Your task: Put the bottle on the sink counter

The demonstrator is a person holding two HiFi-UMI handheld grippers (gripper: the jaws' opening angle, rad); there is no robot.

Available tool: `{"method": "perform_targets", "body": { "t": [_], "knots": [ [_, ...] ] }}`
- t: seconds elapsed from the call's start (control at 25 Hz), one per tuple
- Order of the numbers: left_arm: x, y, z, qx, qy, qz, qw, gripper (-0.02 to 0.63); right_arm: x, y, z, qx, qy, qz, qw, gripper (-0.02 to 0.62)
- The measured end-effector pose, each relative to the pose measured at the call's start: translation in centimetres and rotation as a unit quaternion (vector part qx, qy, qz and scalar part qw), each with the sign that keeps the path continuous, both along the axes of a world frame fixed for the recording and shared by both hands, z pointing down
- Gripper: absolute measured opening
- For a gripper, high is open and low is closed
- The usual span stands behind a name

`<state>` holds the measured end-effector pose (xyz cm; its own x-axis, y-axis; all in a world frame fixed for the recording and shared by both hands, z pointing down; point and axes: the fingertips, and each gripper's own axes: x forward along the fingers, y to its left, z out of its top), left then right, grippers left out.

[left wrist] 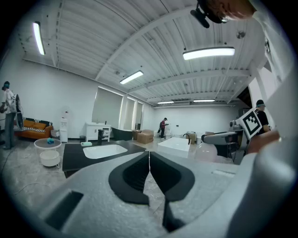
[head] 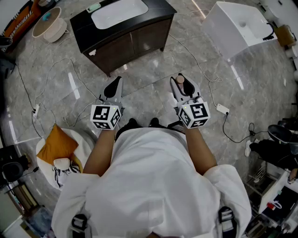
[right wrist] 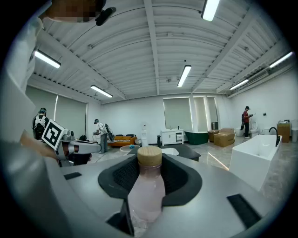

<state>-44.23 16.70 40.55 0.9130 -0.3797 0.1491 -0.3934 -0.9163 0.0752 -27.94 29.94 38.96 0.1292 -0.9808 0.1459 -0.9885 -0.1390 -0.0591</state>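
A pale pink bottle (right wrist: pixel 146 190) with a tan cap stands upright between the jaws of my right gripper (right wrist: pixel 150 179), which is shut on it. From the head view the bottle (head: pixel 180 82) shows as a tan cap at the tip of the right gripper (head: pixel 182 87), held over the floor. My left gripper (head: pixel 113 88) hangs level with it to the left, its jaws shut together and empty (left wrist: pixel 149 167). The dark sink counter (head: pixel 153 14) with a white basin (head: pixel 119 12) stands ahead, well beyond both grippers.
A white bathtub (head: pixel 235 28) stands at the far right. Cables (head: pixel 51 79) trail over the grey marble floor. A round white stool (head: pixel 50 24) is left of the counter, and a white seat with an orange cushion (head: pixel 58 144) is near left. Distant people stand by the walls.
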Motion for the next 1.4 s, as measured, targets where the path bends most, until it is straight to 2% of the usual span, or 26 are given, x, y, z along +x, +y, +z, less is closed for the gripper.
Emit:
{"method": "perform_targets", "body": {
  "t": [0.12, 0.36, 1.08, 1.4],
  "knots": [
    [0.6, 1.5, 1.2, -0.015, -0.008, 0.003, 0.9998, 0.017, 0.7, 1.2, 0.5, 0.0, -0.008, -0.005, 1.0, 0.141],
    [1.7, 3.1, 1.4, -0.008, -0.023, 0.003, 0.9997, 0.017, 2.1, 2.2, 1.0, 0.003, -0.023, -0.019, 1.0, 0.141],
    [4.1, 4.6, 1.5, -0.019, -0.02, 0.037, 0.999, 0.018, 3.7, 3.6, 2.0, 0.005, -0.047, -0.049, 0.998, 0.141],
    [4.8, 5.0, 1.5, -0.019, -0.022, 0.05, 0.9983, 0.017, 3.9, 4.1, 2.1, 0.009, -0.052, -0.047, 0.998, 0.141]
  ]
}}
